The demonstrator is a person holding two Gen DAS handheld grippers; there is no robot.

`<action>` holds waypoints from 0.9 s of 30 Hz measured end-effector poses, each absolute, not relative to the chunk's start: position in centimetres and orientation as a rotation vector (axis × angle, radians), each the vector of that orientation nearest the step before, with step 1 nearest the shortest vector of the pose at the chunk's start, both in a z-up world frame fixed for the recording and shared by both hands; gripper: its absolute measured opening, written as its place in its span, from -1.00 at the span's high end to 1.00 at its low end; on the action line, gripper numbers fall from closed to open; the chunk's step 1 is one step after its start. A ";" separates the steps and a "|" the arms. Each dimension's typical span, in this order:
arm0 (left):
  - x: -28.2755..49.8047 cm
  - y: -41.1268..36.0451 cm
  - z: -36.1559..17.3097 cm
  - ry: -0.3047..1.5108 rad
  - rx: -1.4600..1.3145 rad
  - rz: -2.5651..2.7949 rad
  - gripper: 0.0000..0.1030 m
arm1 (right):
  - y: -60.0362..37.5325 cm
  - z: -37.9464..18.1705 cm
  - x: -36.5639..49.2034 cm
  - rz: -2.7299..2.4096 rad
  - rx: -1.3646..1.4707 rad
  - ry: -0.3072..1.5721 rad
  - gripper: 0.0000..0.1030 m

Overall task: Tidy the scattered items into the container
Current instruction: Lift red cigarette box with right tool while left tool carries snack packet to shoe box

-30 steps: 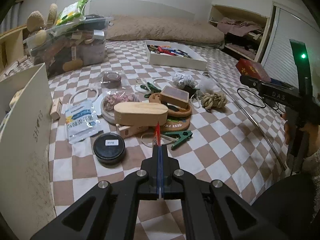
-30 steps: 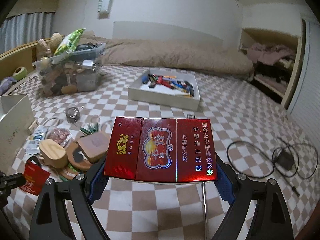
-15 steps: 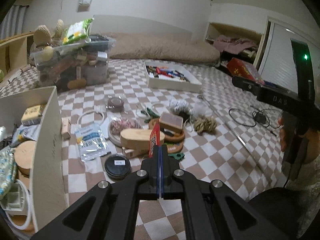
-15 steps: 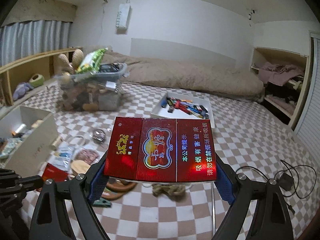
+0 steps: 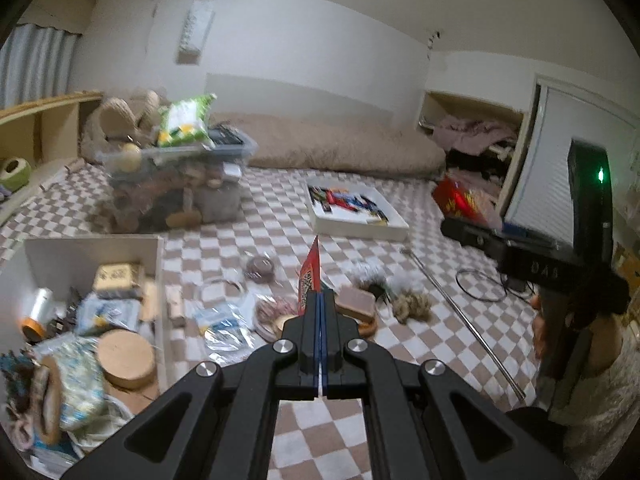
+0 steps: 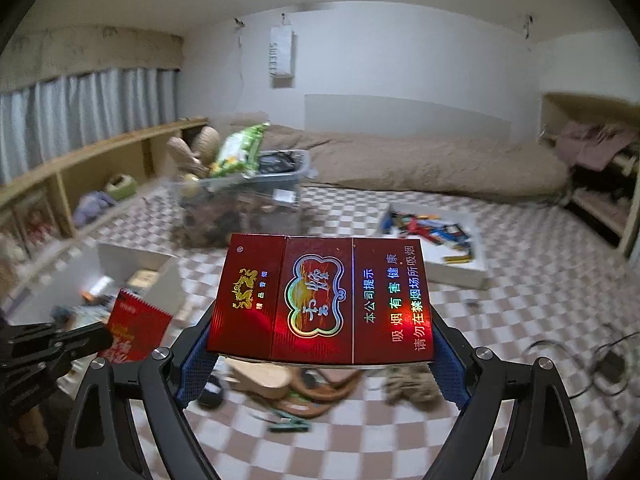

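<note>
Checkered brown-white bedding point(image 5: 420, 344), beige bolster far, curtains left. White box point(image 5: 160, 276) near left, partly filled. Left gripper point(image 5: 320, 300) pressed together on thin red packet point(image 5: 310, 276). Right gripper point(image 6: 320, 344) spread wide, clamping red carton point(image 6: 320, 300) printed 吸烟有害健康.

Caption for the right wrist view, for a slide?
Right gripper holding a red carton above the cluttered checkered floor.

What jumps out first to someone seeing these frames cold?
The big red carton fills the middle of the right wrist view, clamped flat between the right gripper. Next, the thin red packet stands on edge in the shut left gripper, centre of the left wrist view. Behind both, clutter lies on the checkered mat, with the half-filled white box at left.
</note>
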State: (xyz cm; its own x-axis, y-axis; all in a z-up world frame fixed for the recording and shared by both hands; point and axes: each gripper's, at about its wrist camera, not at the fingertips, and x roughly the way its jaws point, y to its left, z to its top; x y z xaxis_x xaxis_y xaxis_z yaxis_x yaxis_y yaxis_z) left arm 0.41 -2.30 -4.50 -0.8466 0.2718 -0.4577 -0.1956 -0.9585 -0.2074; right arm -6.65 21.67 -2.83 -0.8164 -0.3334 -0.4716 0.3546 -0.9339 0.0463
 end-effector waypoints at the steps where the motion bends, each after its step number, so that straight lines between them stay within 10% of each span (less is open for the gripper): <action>1: 0.6 -2.9 -4.0 -0.230 -0.710 2.811 0.99 | 21.4 -2.7 -6.6 -2.676 0.686 0.042 -0.76; 27: 5.8 -20.1 -0.1 -0.283 -0.712 3.114 0.98 | 9.3 -0.7 -5.2 -2.350 0.662 -0.001 -0.76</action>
